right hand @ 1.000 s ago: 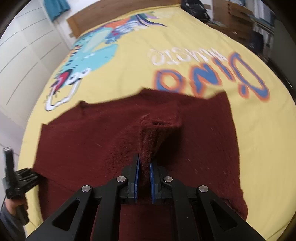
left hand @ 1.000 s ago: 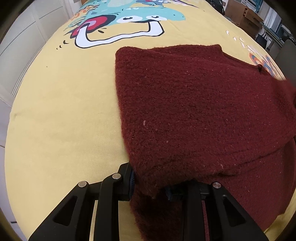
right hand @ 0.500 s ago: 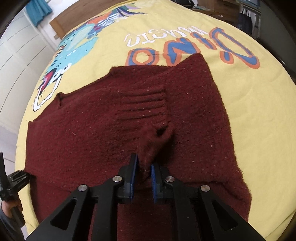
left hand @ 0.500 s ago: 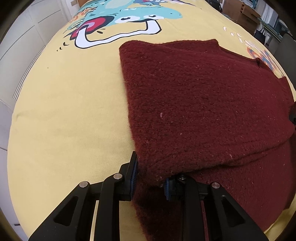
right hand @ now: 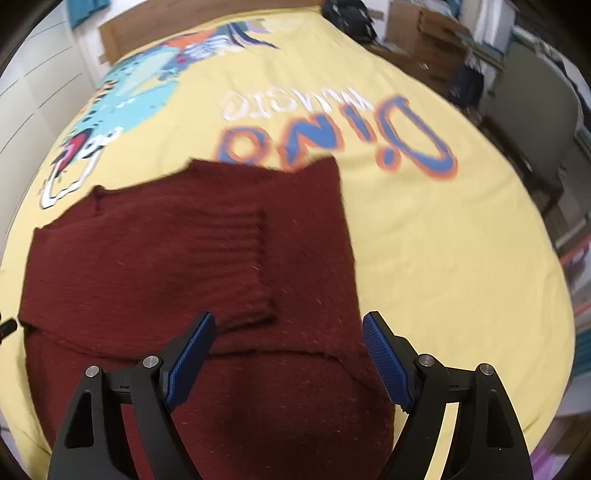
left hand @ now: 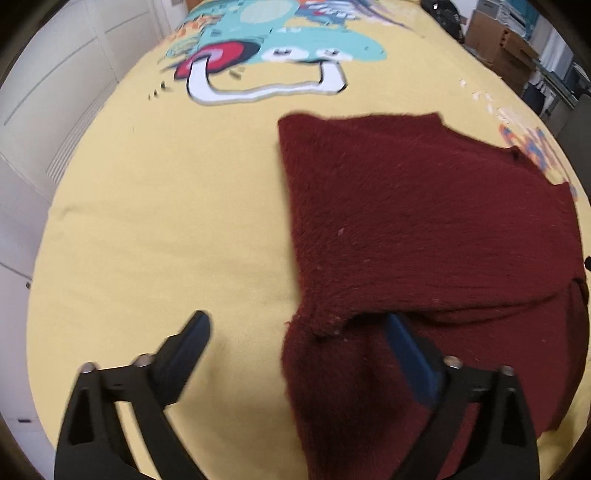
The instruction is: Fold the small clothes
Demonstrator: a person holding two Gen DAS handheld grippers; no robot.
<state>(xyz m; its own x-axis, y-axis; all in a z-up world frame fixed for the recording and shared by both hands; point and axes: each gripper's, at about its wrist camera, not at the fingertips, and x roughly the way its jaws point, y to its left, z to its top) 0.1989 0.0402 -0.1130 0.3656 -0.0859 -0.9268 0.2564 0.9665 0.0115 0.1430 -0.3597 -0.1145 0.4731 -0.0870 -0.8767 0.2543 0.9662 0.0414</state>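
A dark red knitted sweater (left hand: 424,229) lies flat on the yellow bedspread (left hand: 166,221), with one sleeve folded across its body. My left gripper (left hand: 295,325) is open at the sweater's near left edge, with its right finger partly under a fold of the knit. In the right wrist view the sweater (right hand: 147,266) shows the folded sleeve's ribbed cuff (right hand: 236,266) lying on the body. My right gripper (right hand: 288,325) is open and empty just above the sweater, near the cuff.
The bedspread (right hand: 443,240) carries a dinosaur print (left hand: 280,48) and big blue lettering (right hand: 332,129). White wardrobe doors (left hand: 44,92) stand to the left. Boxes and shelves (right hand: 443,33) stand beyond the bed's far right side.
Both grippers were shut on sweater fabric and have opened and let it go. The sleeve cuff now lies flat on the sweater's body. Both grippers have drawn back a little.
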